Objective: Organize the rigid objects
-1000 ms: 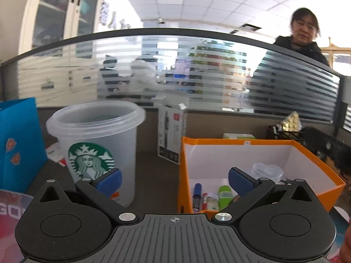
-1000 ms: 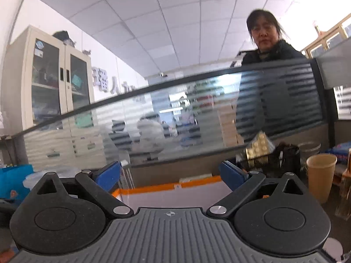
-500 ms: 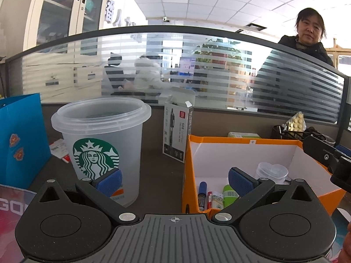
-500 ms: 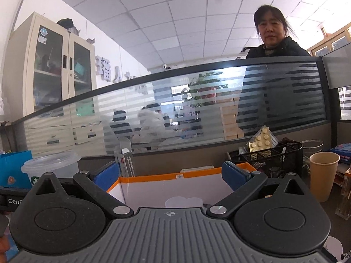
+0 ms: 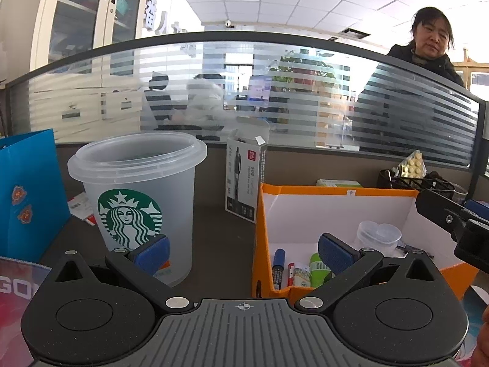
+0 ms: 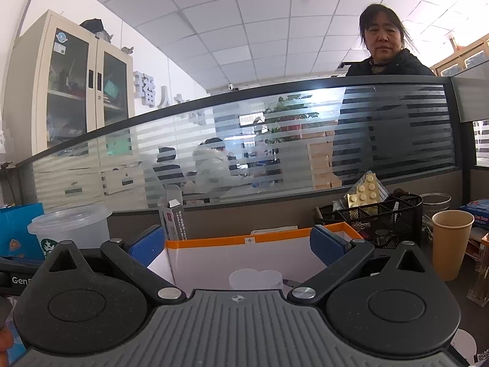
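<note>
An orange box (image 5: pixel 336 190) with a white inside stands on the dark desk. It holds a blue pen (image 5: pixel 278 264), a green tube (image 5: pixel 318 269), a small bottle and a clear heart-shaped container (image 5: pixel 378 235). A frosted Starbucks cup (image 5: pixel 137 202) stands left of it. My left gripper (image 5: pixel 243 252) is open and empty, in front of the gap between cup and box. My right gripper (image 6: pixel 243 244) is open and empty, near the box's front (image 6: pixel 253 239), above the clear container (image 6: pixel 255 279). It also shows at the right edge of the left wrist view (image 5: pixel 452 218).
A black-and-white pen carton (image 5: pixel 244 180) stands behind the cup. A blue paper bag (image 5: pixel 27 195) is at far left. A black mesh organizer (image 6: pixel 376 218) with pill blisters and a brown paper cup (image 6: pixel 450 243) stand right of the box. A striped glass partition (image 5: pixel 275 98) closes the back.
Both grippers have tilted down and moved towards the box. The right gripper has come into the left wrist view at the right edge. Both stay open.
</note>
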